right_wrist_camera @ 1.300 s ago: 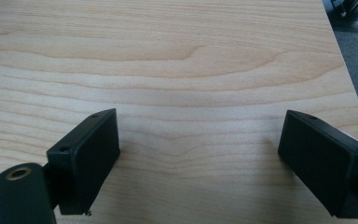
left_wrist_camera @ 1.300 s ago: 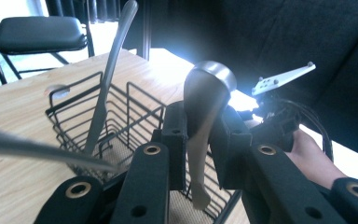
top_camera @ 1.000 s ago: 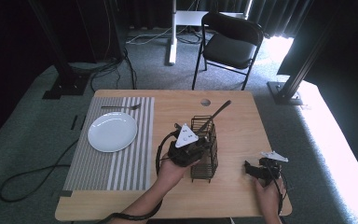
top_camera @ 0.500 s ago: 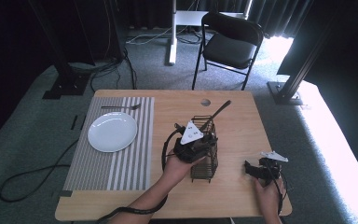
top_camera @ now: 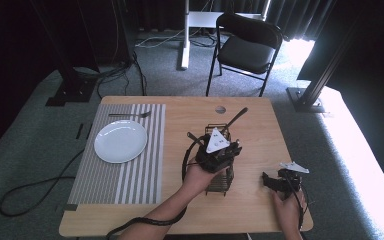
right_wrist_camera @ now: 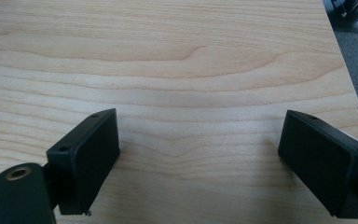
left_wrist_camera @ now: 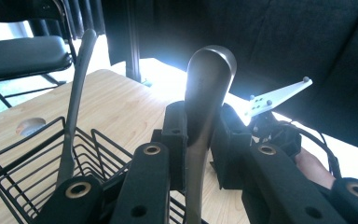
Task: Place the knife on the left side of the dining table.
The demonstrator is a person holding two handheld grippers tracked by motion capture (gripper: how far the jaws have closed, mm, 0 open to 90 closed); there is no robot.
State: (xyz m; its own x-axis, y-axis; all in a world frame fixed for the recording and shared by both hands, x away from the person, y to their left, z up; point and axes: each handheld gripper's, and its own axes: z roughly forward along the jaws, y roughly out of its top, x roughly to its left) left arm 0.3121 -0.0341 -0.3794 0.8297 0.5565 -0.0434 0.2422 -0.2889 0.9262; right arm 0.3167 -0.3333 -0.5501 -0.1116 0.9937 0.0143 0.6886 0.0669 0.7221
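Note:
A black wire basket (top_camera: 220, 183) stands in the middle of the wooden table (top_camera: 190, 107). My left gripper (top_camera: 224, 150) hovers over the basket, shut on the rounded handle of a metal utensil (left_wrist_camera: 206, 88) that points up between the jaws. A second utensil (top_camera: 237, 118) leans out of the basket's far side, and its long handle (left_wrist_camera: 77, 88) shows in the left gripper view beside the basket's rim (left_wrist_camera: 25, 161). My right gripper (top_camera: 269, 181) rests low on the table near the front right corner, open, with bare wood between its fingers (right_wrist_camera: 86, 158).
A striped placemat (top_camera: 122, 180) covers the table's left part, with a white plate (top_camera: 120, 141) on it and a fork (top_camera: 129, 115) beyond the plate. A round hole (top_camera: 220, 109) sits near the far edge. A black chair (top_camera: 247, 47) stands behind the table.
My left gripper has moved to the right and slightly farther away over the basket, still holding the utensil. The right gripper has stayed where it was.

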